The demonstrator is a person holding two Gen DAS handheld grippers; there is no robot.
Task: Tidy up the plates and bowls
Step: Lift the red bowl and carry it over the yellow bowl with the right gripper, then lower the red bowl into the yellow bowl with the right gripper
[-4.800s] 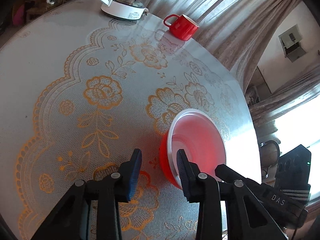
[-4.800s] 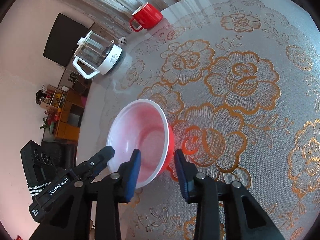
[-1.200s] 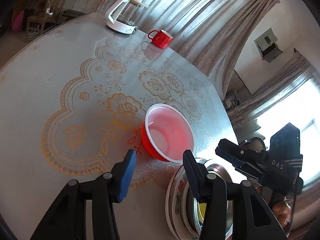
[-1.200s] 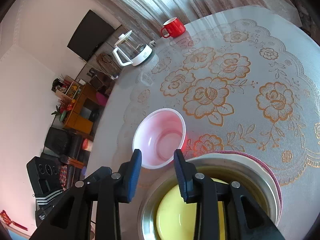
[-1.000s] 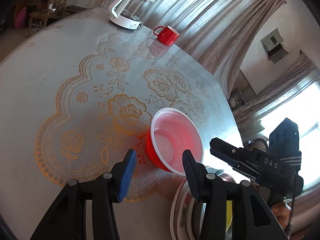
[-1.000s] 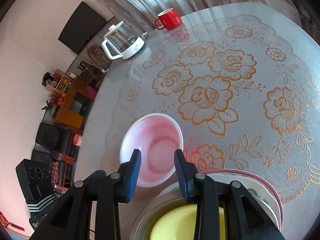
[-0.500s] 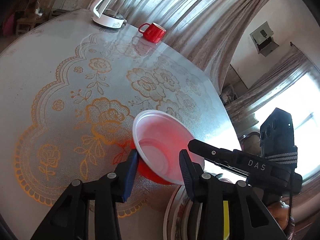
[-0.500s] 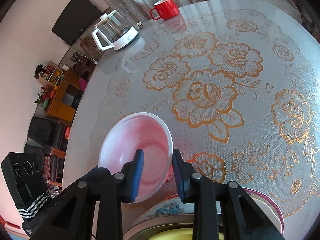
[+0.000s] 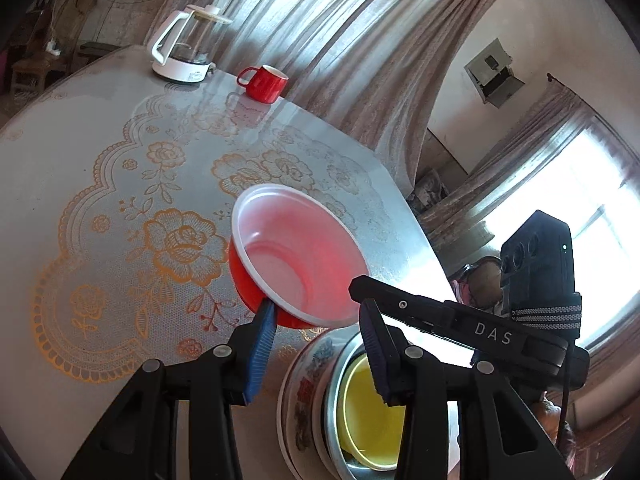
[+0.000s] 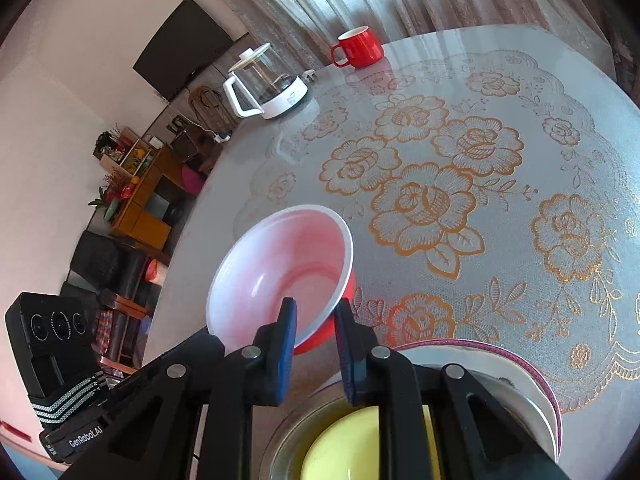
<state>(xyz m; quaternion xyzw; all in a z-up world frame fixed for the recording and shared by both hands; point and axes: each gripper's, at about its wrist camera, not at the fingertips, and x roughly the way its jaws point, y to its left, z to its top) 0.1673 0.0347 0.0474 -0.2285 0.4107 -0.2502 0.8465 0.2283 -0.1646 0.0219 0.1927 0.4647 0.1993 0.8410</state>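
Note:
A red bowl with a white inside (image 9: pixel 298 264) (image 10: pixel 280 268) hangs tilted above the table. My right gripper (image 10: pixel 314 314) is shut on its near rim, one finger inside and one outside. My left gripper (image 9: pixel 316 328) is open below the bowl; its left fingertip (image 9: pixel 266 318) touches the bowl's red outer wall. Below them stands a stack: a yellow bowl (image 9: pixel 370 412) (image 10: pixel 344 444) in a steel bowl (image 9: pixel 332 396), in a flower-patterned bowl (image 9: pixel 302 392), on a pink-rimmed plate (image 10: pixel 536 380).
A round table with a gold rose lace cloth (image 10: pixel 460 184) (image 9: pixel 120 200). A red mug (image 9: pixel 264 82) (image 10: pixel 358 52) and a glass kettle on a white base (image 9: pixel 186 46) (image 10: pixel 266 84) stand at the far edge. Curtains hang behind.
The red bowl has been lifted off the table and carried towards the stack, held by my right gripper. My left gripper has come up under it.

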